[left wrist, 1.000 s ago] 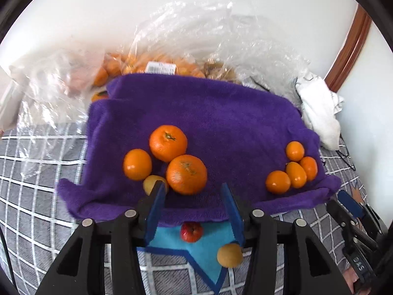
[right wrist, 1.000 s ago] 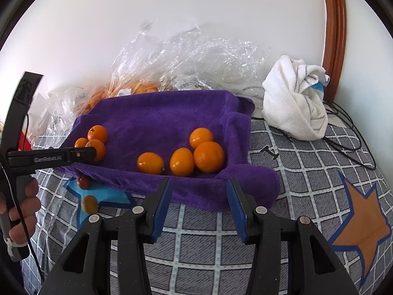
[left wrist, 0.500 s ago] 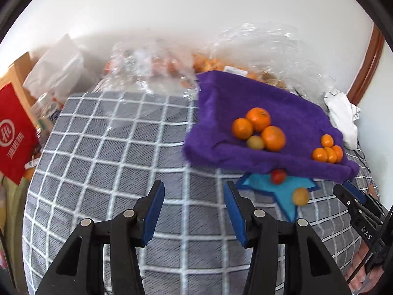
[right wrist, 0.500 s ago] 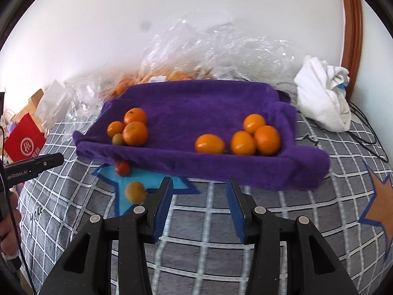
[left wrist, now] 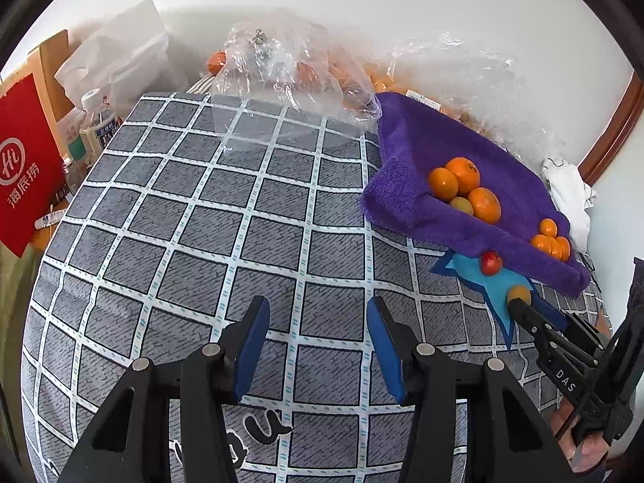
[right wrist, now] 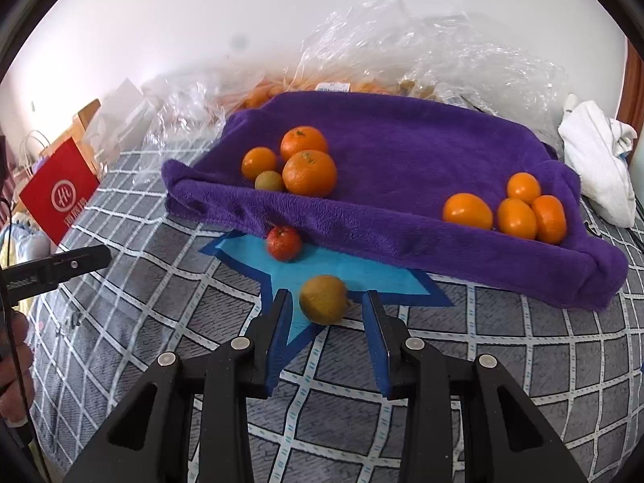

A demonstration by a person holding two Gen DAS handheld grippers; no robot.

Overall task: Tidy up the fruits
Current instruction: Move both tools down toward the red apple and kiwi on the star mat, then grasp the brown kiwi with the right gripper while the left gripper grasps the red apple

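You are closing the right gripper (right wrist: 326,314), jaws still apart, around the round yellow-brown fruit (right wrist: 324,299) at lower centre; keep it centred.

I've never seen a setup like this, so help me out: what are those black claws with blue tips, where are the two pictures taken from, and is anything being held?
No robot here: a person carries a hand-held gripper in each hand, each with a camera looking along its fingers. The left gripper is open over bare checked bedding. The right gripper is closing around a yellowish fruit on a blue star patch, not yet squeezing it. A red fruit lies nearby; oranges sit on a purple towel.
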